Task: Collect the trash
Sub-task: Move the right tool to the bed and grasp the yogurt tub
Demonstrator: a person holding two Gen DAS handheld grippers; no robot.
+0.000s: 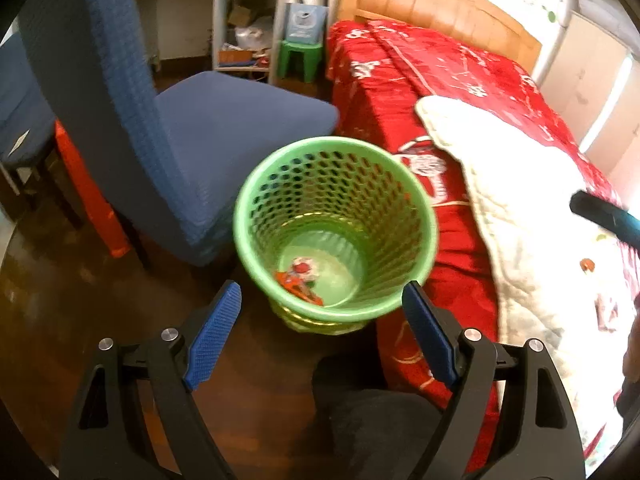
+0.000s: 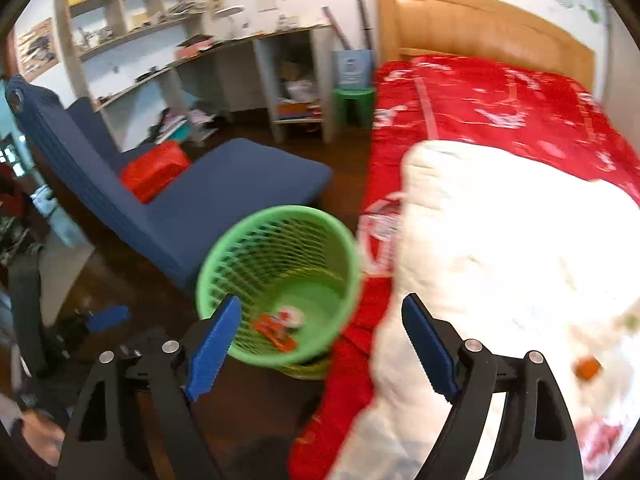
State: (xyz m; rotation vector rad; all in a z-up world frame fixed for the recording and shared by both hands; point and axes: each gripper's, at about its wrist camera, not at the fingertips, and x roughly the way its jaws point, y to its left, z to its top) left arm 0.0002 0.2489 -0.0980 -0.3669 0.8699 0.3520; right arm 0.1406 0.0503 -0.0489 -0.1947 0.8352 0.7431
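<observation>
Above the green basket point(image 1: 424, 216) — both tongs point(image 1: 322, 300) point(image 2: 322, 314) tilt downward, spread, empty.

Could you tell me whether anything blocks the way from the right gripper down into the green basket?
Nothing visible does. The right gripper is open and empty above the green basket, whose mouth is uncovered; wrappers already lie on its bottom. The white quilt on the bed sits beside the basket, not over it.

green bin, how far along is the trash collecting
Done: an orange wrapper and a red-and-white scrap lie in the green mesh bin. In hand: nothing, the left gripper and right gripper are open and empty. Possibly left: a small orange bit on the white quilt.
</observation>
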